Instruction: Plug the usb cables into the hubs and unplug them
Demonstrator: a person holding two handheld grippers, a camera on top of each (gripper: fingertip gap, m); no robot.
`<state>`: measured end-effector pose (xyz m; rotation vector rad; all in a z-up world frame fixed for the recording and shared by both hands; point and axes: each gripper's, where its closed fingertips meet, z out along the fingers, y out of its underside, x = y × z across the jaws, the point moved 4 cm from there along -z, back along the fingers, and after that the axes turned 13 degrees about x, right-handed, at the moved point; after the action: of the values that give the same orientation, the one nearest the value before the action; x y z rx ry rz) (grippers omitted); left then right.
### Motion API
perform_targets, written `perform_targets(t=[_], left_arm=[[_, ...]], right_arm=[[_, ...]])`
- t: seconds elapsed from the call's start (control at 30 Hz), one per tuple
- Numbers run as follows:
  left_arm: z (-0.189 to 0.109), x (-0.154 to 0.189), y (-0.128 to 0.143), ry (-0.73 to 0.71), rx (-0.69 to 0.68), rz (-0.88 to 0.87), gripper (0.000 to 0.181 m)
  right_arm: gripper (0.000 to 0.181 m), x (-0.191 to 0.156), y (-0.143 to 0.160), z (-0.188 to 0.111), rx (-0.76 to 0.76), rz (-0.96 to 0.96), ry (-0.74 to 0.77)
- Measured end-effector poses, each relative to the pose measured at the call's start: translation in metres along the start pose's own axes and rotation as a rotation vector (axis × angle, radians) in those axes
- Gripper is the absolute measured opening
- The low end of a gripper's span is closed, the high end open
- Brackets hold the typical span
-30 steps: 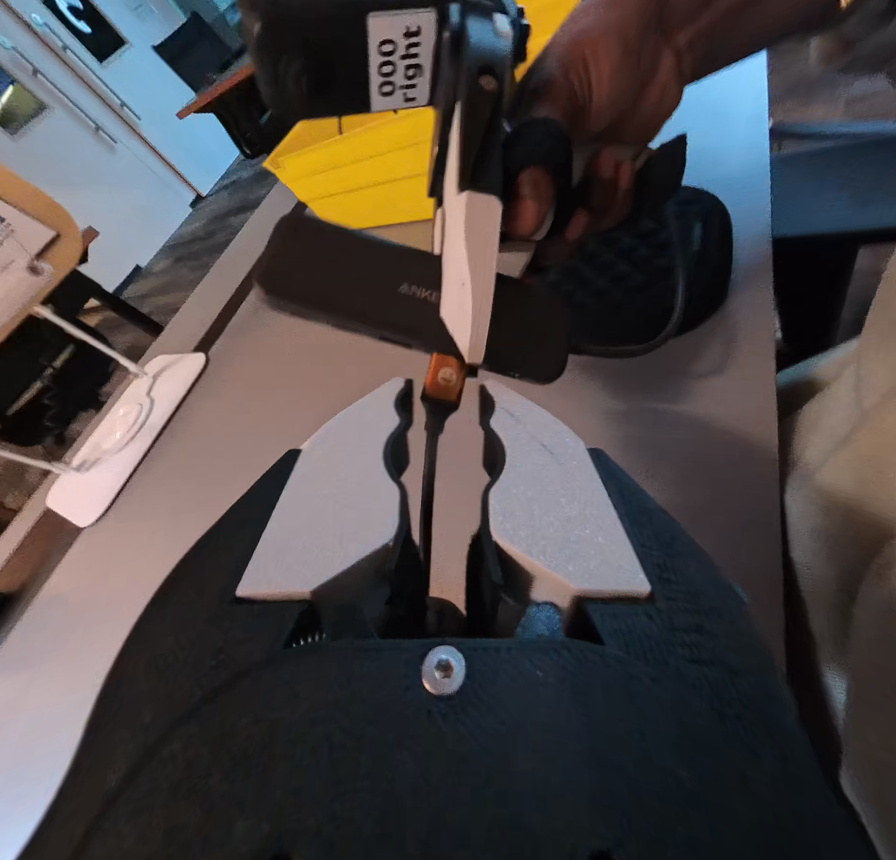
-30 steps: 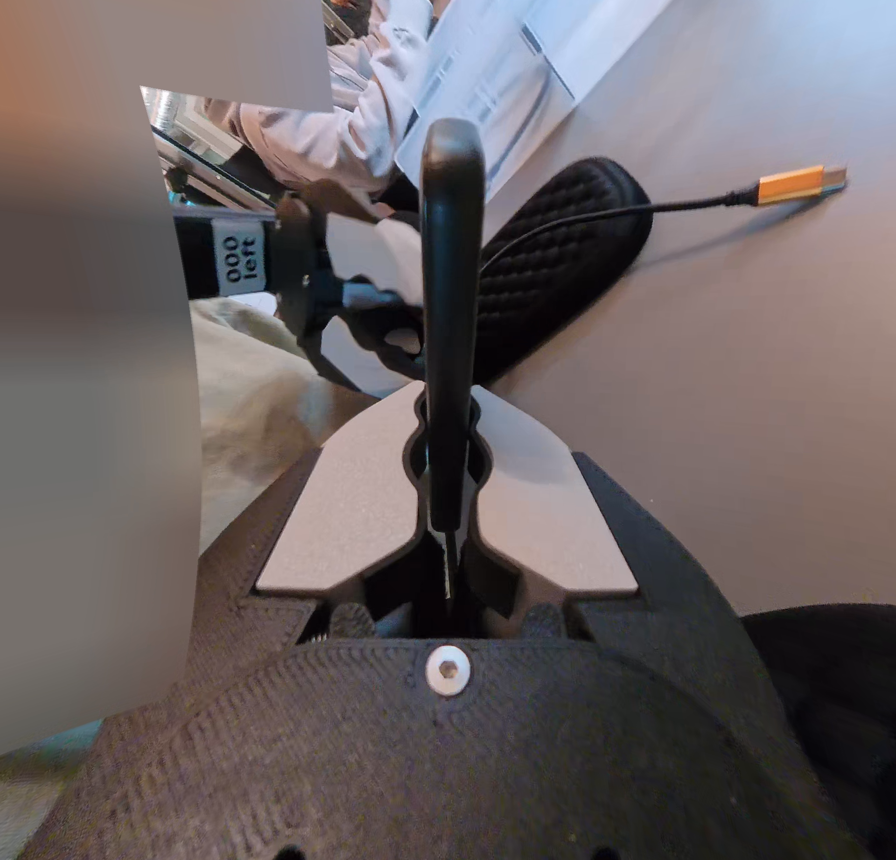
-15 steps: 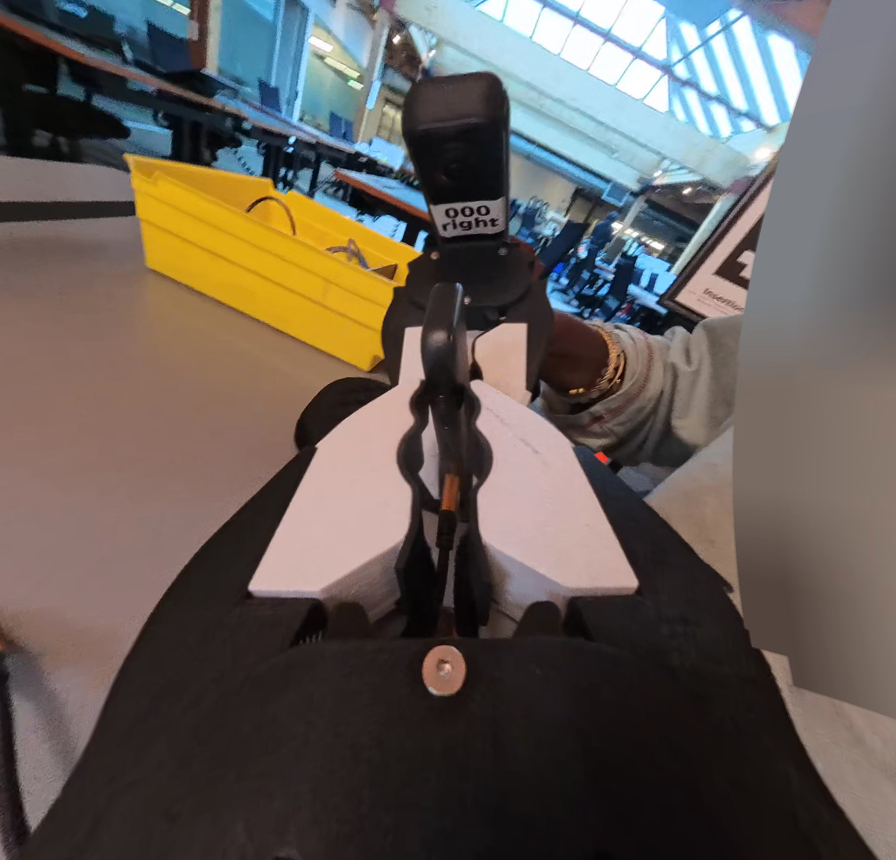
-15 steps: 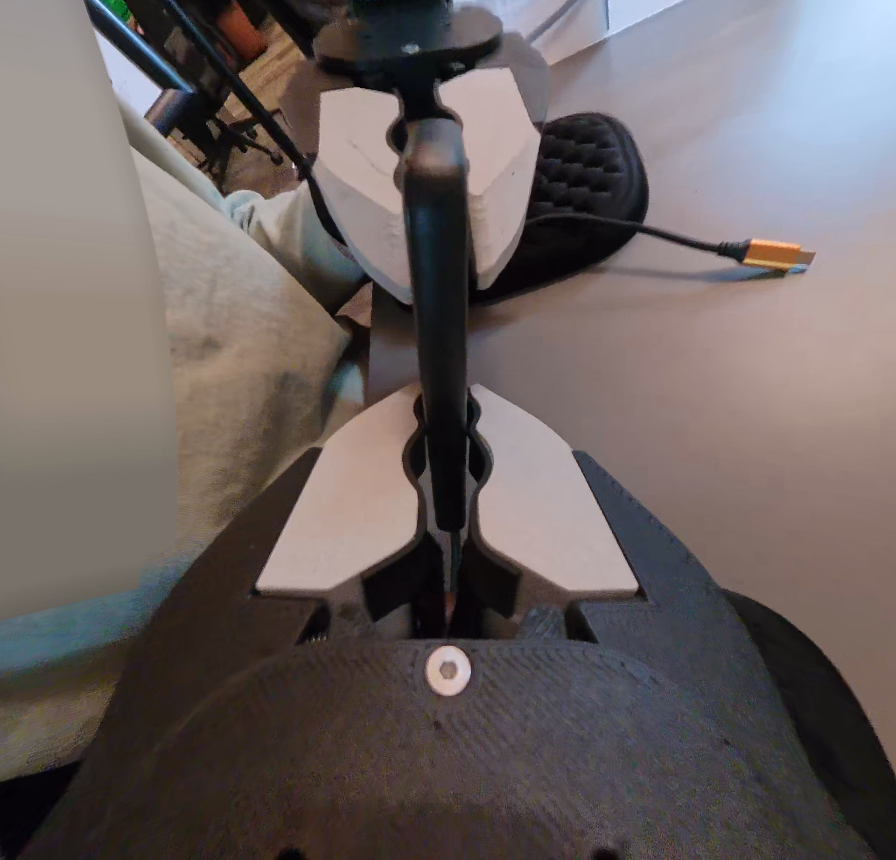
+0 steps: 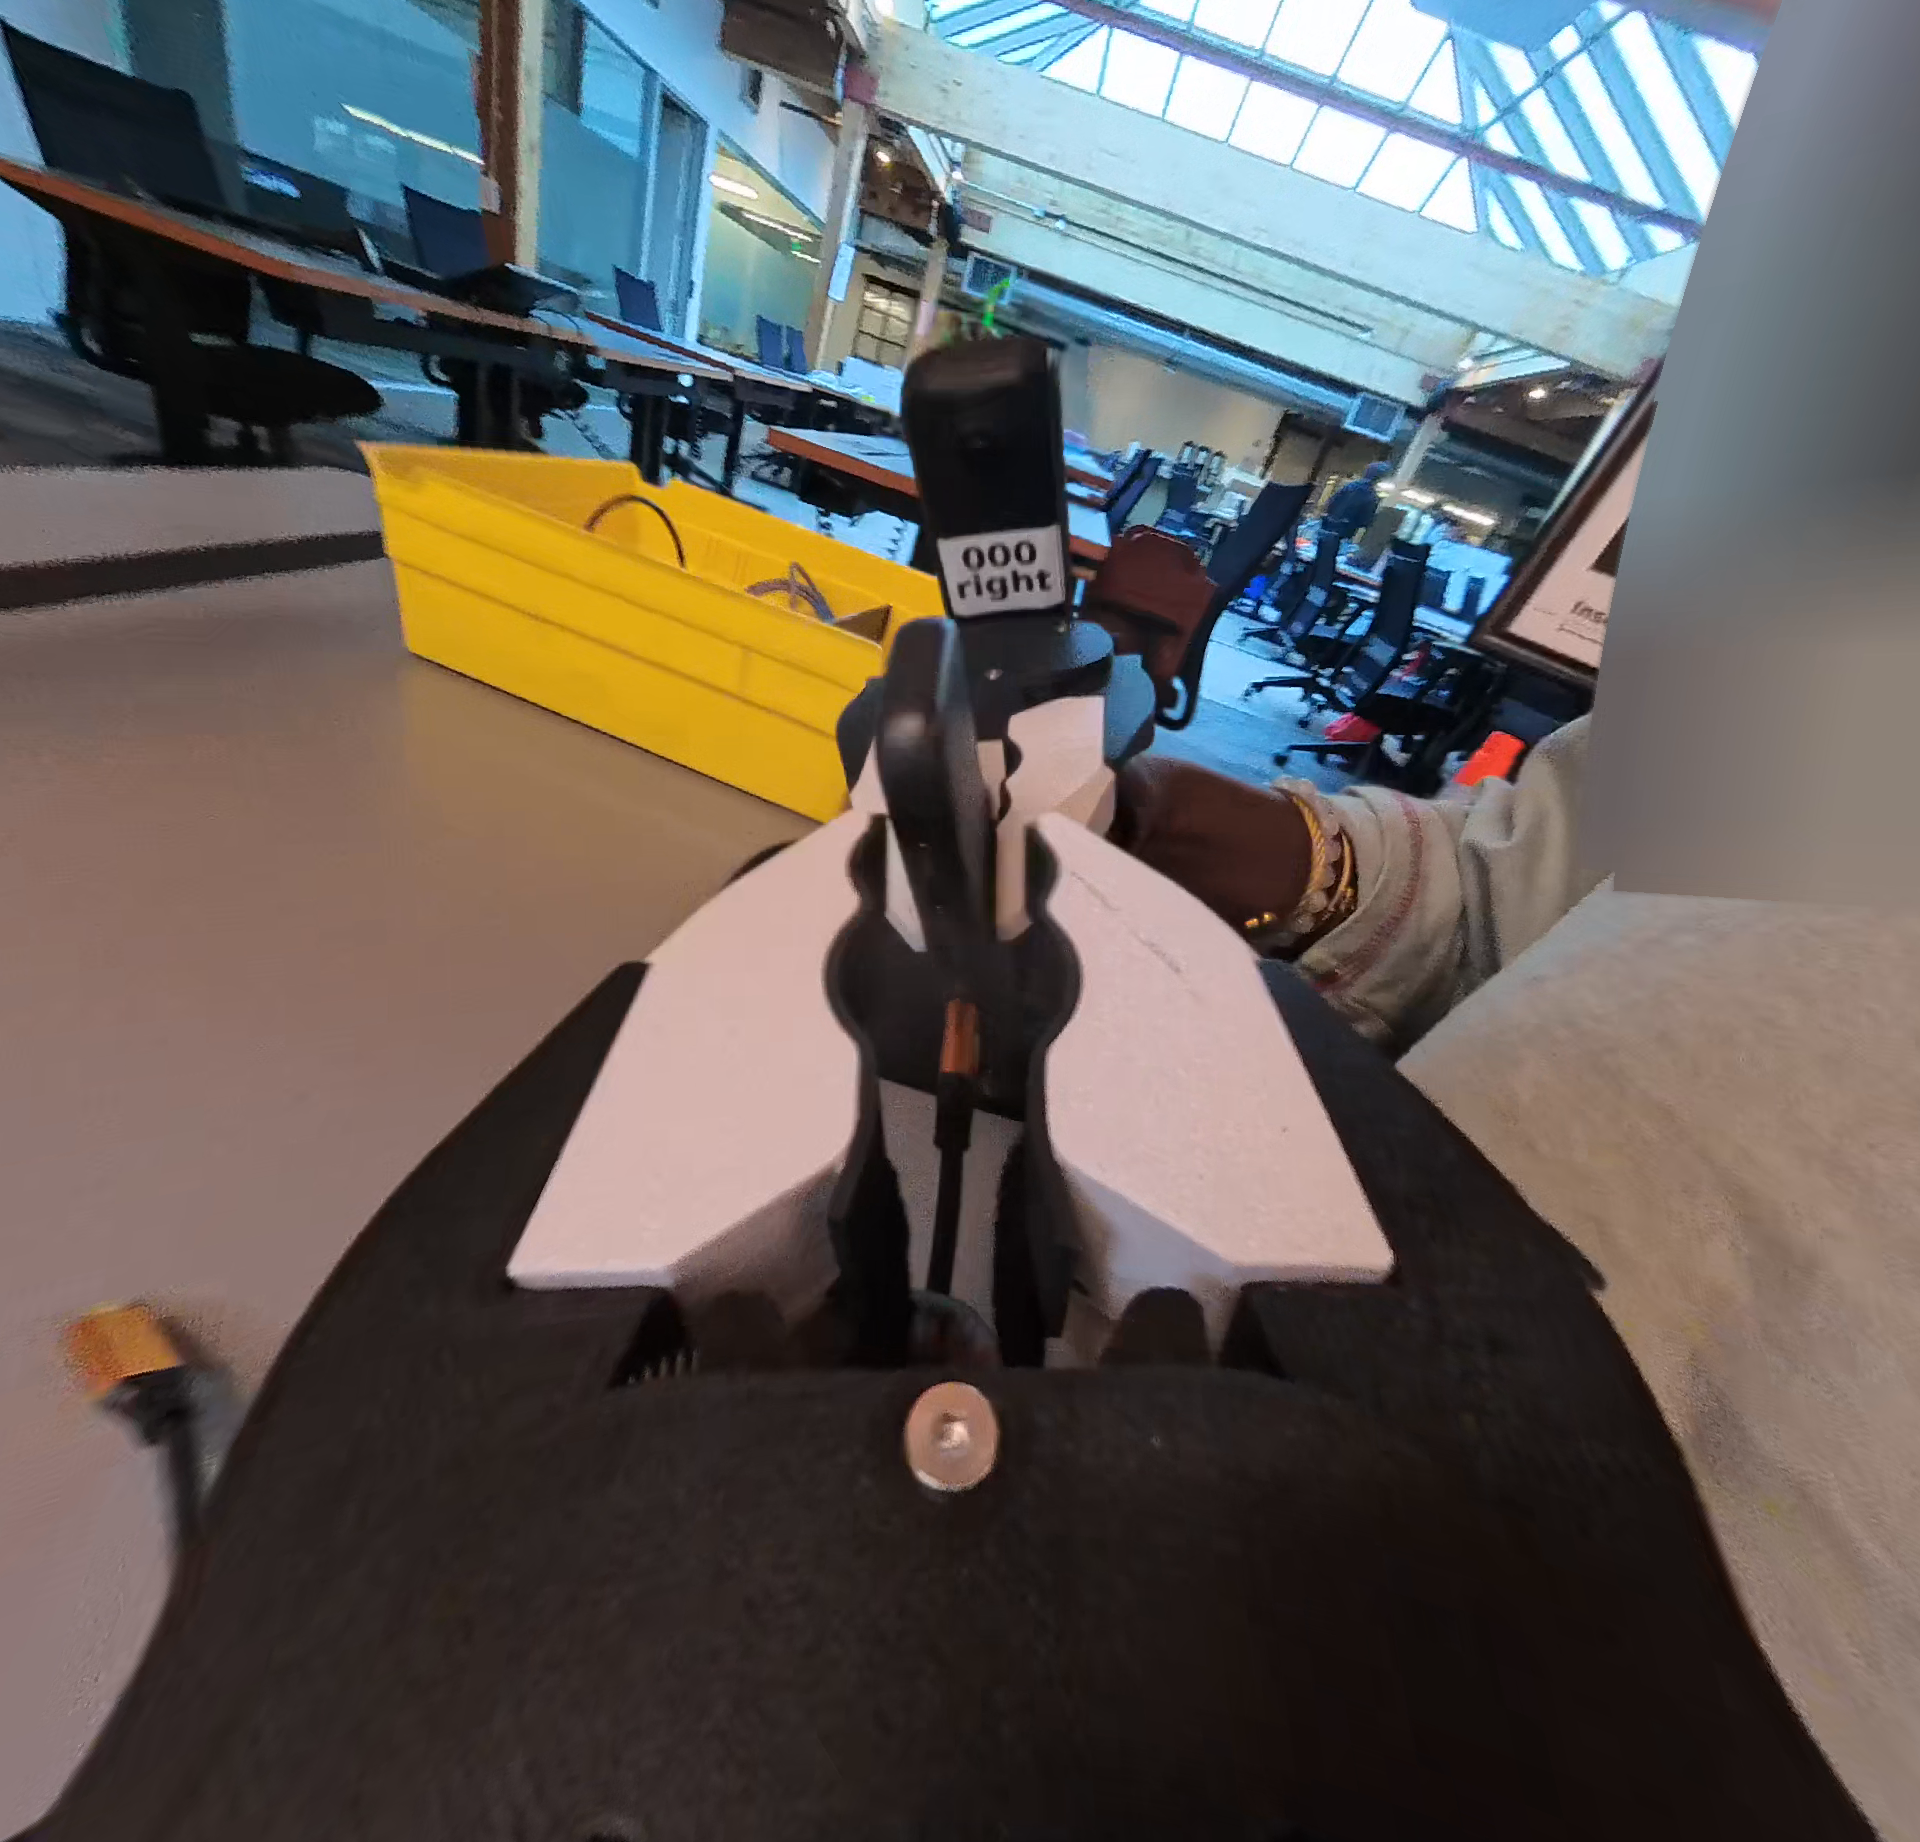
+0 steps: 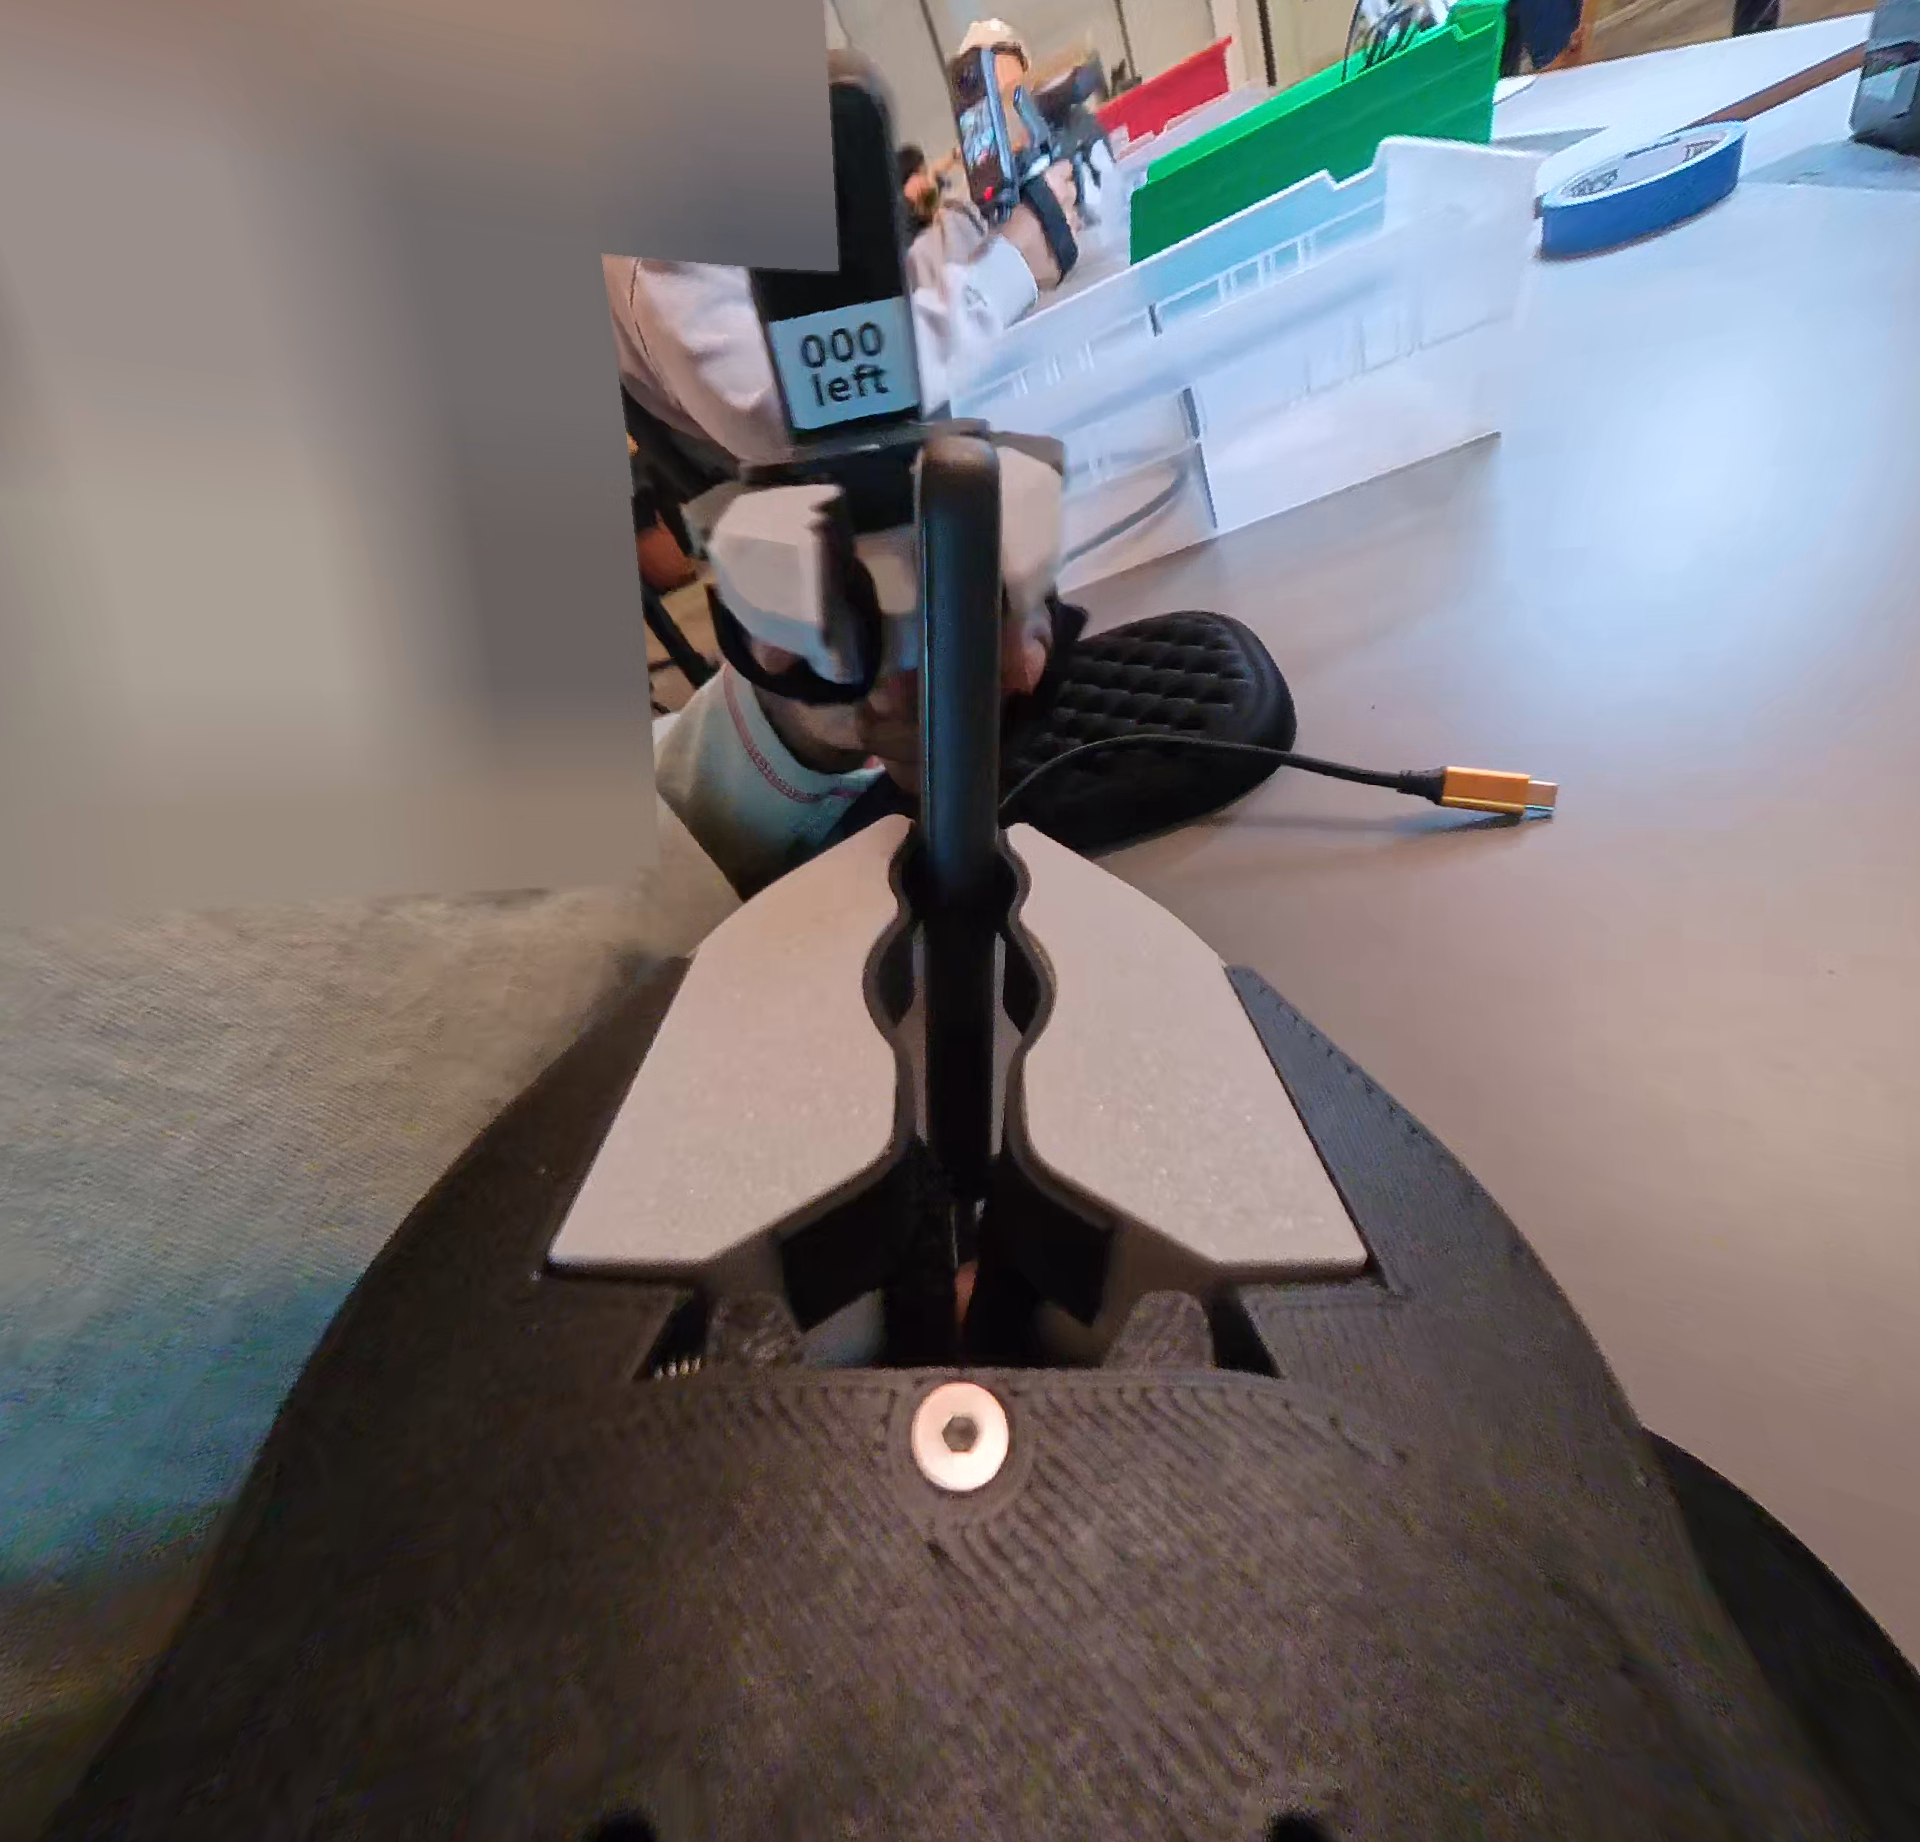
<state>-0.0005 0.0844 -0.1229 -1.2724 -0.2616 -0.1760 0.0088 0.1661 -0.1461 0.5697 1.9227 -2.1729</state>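
My right gripper is shut on a flat black hub and holds it upright and edge-on above the grey table. My left gripper faces it, jaws slightly apart. The hub's near end sits between its tips. An orange USB plug sits in the hub between the jaws, and its black cable runs back along the gap. The fingers do not visibly touch the plug. A second orange plug lies loose on the table and also shows, blurred, in the left wrist view.
A black quilted pouch lies behind the hub. A yellow bin with cables stands at the back left. A white tray, a green bin and a blue tape roll stand along the far side. A hand holds the right gripper. My left and right fingertips are right by each other.
Both grippers have tilted up from looking down at the table to level. The left gripper has moved forward, so the plug now lies between its jaws.
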Motion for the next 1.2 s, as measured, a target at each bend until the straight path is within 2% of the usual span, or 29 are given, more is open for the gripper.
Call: perform_targets(t=[0.07,0.13,0.2,0.27,0.37,0.43,0.5,0.53,0.6,0.7,0.8,0.83,0.9,1.03,1.2], left_arm=[[-0.014,0.002,-0.018,-0.04,0.018,0.067,0.036],[-0.04,0.005,-0.044,-0.103,0.039,0.174,0.038],[-0.075,0.007,-0.079,-0.204,0.042,0.316,0.032],[-0.119,0.008,-0.11,-0.338,-0.027,0.438,0.027],[-0.196,0.004,-0.139,-0.538,-0.224,0.585,0.02],[-0.246,-0.006,-0.141,-0.607,-0.438,0.609,0.017],[-0.284,-0.018,-0.118,-0.504,-0.725,0.568,0.02],[-0.297,-0.027,-0.106,-0.454,-0.821,0.541,0.023],[-0.307,-0.048,-0.087,-0.373,-0.91,0.5,0.024],[-0.313,-0.076,-0.061,-0.227,-1.061,0.583,0.029],[-0.33,-0.092,-0.034,-0.128,-1.376,0.537,0.034],[-0.334,-0.094,-0.029,-0.092,-1.457,0.527,0.031],[-0.325,-0.096,-0.03,-0.025,-1.445,0.566,0.036],[-0.325,-0.107,-0.037,0.03,-1.512,0.643,0.039],[-0.315,-0.111,-0.034,0.16,-1.487,0.618,0.043]], right_arm=[[0.012,0.003,-0.003,-0.005,0.045,0.035,-0.005],[0.012,0.004,-0.006,-0.009,0.079,0.049,-0.008],[0.012,0.005,-0.006,-0.013,0.098,0.049,0.0],[0.012,0.006,-0.007,-0.015,0.116,0.052,0.01],[0.012,0.007,-0.008,-0.018,0.128,0.059,0.02],[0.012,0.007,-0.008,-0.019,0.123,0.06,0.02],[0.012,0.007,-0.007,-0.018,0.113,0.06,0.016],[0.012,0.007,-0.007,-0.017,0.105,0.058,0.014],[0.012,0.006,-0.006,-0.015,0.084,0.049,0.014],[0.012,0.003,-0.004,-0.013,0.046,0.031,0.017],[0.012,0.001,-0.004,-0.015,0.015,0.018,0.023],[0.012,0.001,-0.004,-0.016,0.008,0.015,0.027],[0.012,0.0,-0.004,-0.017,-0.002,0.009,0.034],[0.012,-0.001,-0.003,-0.02,-0.001,0.012,0.033],[0.012,0.0,-0.003,-0.019,-0.003,0.023,0.024]])
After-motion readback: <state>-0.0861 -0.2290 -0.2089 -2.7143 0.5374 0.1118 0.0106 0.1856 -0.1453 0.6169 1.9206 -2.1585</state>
